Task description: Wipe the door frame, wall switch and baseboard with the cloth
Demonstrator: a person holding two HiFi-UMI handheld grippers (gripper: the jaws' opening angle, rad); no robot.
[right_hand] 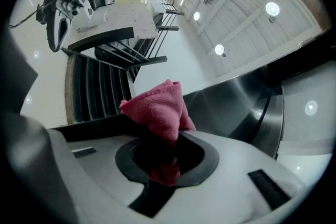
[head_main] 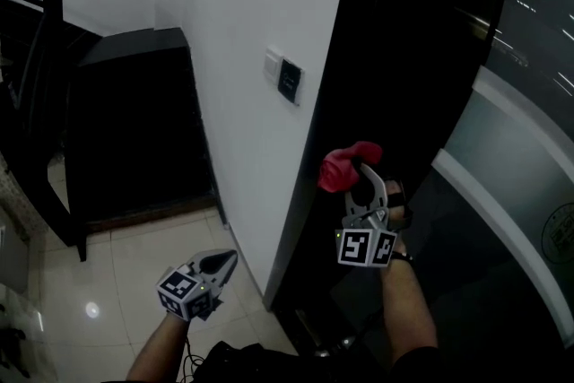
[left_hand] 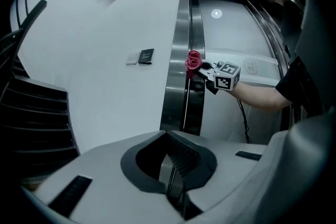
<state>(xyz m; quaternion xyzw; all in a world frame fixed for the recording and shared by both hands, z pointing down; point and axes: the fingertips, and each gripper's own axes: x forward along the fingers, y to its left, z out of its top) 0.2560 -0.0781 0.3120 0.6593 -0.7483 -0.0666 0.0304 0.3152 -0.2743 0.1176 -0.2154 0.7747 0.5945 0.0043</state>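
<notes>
Cloth (head_main: 348,166) sits clamped in my right gripper (head_main: 360,182), up at the door frame (head_main: 377,58); I judge frame-wiping underway. Wall switch (head_main: 289,78), at ten o'clock, and baseboard look undone. Left gripper (head_main: 224,263) hangs clenched, empty.

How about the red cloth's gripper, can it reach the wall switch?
Probably yes. The right gripper holds the cloth at the door frame; the wall switch is close, with only bare wall between.

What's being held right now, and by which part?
The right gripper holds the cloth by one bunched end, the rest poking out past its jaws. The left gripper is shut on nothing.
</notes>
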